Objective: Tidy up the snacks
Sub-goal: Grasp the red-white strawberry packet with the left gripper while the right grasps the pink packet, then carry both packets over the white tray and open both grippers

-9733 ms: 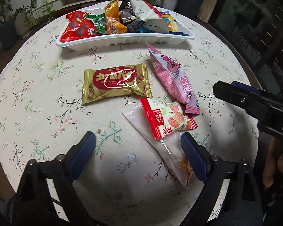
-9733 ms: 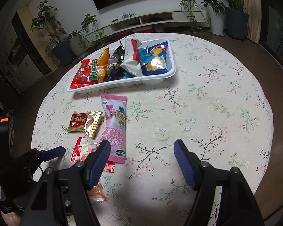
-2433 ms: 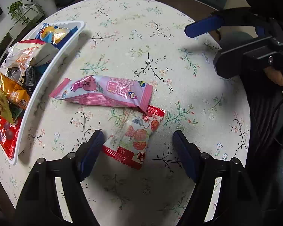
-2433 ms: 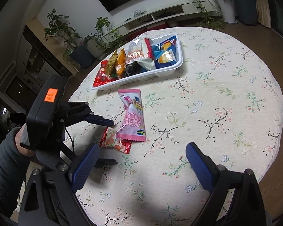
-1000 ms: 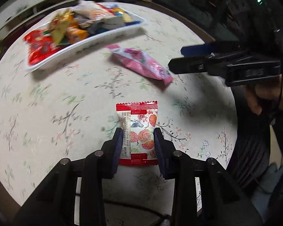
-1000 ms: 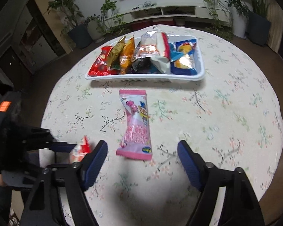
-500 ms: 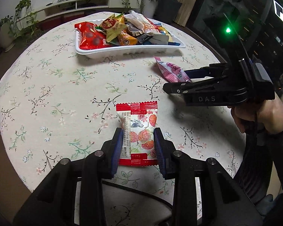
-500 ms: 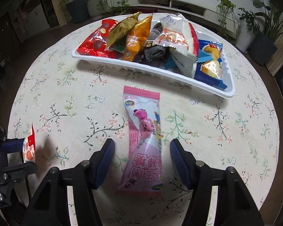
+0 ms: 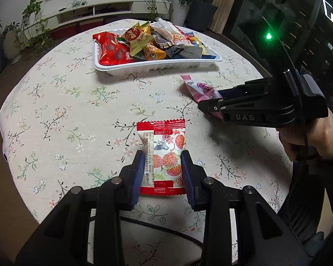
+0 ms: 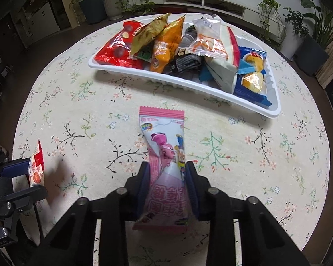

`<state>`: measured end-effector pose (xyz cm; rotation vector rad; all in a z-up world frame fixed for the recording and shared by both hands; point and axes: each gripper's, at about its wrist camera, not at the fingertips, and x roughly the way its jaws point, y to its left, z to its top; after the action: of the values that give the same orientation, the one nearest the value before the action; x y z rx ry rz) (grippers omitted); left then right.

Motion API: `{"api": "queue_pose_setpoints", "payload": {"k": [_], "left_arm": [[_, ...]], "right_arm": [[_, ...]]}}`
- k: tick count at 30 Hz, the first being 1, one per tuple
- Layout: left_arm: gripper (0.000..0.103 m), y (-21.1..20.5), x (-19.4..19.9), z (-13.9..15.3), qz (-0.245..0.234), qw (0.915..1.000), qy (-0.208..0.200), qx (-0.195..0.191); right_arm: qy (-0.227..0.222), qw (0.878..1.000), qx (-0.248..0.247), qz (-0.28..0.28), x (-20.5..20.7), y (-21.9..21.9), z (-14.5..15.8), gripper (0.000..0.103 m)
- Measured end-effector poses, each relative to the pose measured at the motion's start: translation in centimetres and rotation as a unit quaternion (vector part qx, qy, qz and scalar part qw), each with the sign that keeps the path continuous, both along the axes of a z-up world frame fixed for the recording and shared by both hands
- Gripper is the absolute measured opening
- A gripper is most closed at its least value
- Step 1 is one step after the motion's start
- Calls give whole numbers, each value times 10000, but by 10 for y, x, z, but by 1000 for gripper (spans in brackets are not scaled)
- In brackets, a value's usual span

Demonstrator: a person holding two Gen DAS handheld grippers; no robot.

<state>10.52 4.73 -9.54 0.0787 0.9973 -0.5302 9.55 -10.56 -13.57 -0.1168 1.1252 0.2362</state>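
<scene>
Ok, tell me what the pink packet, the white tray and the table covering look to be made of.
Pink packet: thin glossy plastic film, probably; it creases and twists between the closing right gripper pads, with crimped end seals.
White tray: likely thin moulded plastic, smooth and slightly shiny; its wall is ribbed.
Table covering: seemingly woven cloth, matte, floral printed, draping softly over the round edge.

A white ribbed plastic tray sits at the far side of the desk, crammed with upright and leaning snack packets. Just in front of it, a long pink cartoon-printed snack packet points lengthwise toward the tray. Well off to the pink packet's left, a red-edged white fruit-candy packet.
</scene>
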Motion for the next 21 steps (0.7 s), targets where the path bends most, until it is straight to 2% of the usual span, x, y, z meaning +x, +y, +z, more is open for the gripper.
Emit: {"api": "queue_pose_setpoints", "payload": {"k": [5, 11, 15, 21], "left_arm": [[31, 0, -1, 0, 6, 10000, 5, 2], [31, 2, 1, 0, 48, 10000, -8, -20], [31, 5, 5, 1, 83, 9999, 1, -81], [31, 8, 16, 9, 147, 9997, -45, -176]], "right_arm": [[31, 9997, 210, -79, 0, -12, 2, 26], [-14, 9966, 793, -235, -12, -27, 10, 20], [-101, 9904, 1318, -400, -23, -43, 20, 20], [-336, 9830, 1707, -583, -32, -63, 42, 19]]}}
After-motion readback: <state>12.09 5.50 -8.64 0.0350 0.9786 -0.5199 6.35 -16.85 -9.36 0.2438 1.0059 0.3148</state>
